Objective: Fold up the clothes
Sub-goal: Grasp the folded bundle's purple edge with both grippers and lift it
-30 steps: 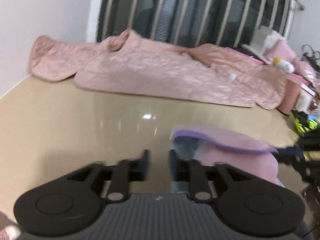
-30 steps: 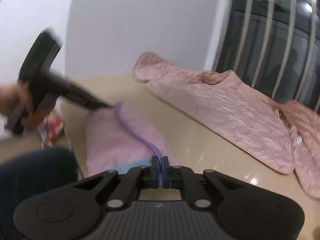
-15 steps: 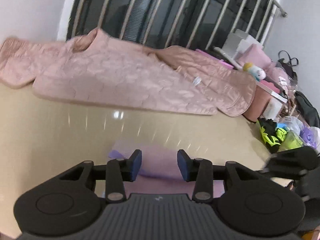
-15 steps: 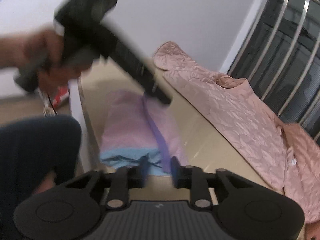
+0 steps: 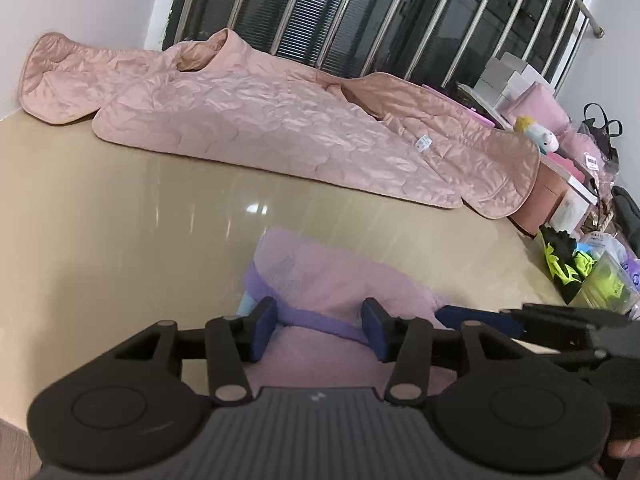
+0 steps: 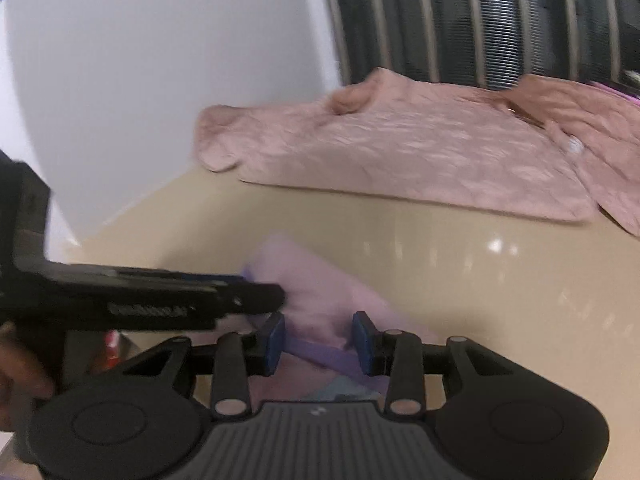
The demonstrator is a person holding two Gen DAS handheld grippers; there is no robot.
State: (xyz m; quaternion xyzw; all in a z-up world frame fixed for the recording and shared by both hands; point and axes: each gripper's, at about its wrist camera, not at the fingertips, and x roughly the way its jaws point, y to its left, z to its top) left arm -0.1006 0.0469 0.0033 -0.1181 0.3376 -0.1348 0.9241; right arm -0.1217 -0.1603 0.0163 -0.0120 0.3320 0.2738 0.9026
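Left hand-held gripper (image 5: pixel 319 328): I have it released, jaws just widened over the folded pink garment with purple trim (image 5: pixel 344 280).
Right hand-held gripper (image 6: pixel 319 340): likewise released, just opened.

The right tool (image 6: pixel 319 340) is hovering low over a folded pink garment (image 6: pixel 320 296) lying on the beige worktop (image 6: pixel 480 280), its jaws having just been opening, with the purple trim between the pads but untouched. The left tool (image 6: pixel 256 294) is reaching in from the left. A pink quilted jacket (image 6: pixel 400 152) is lying far back.
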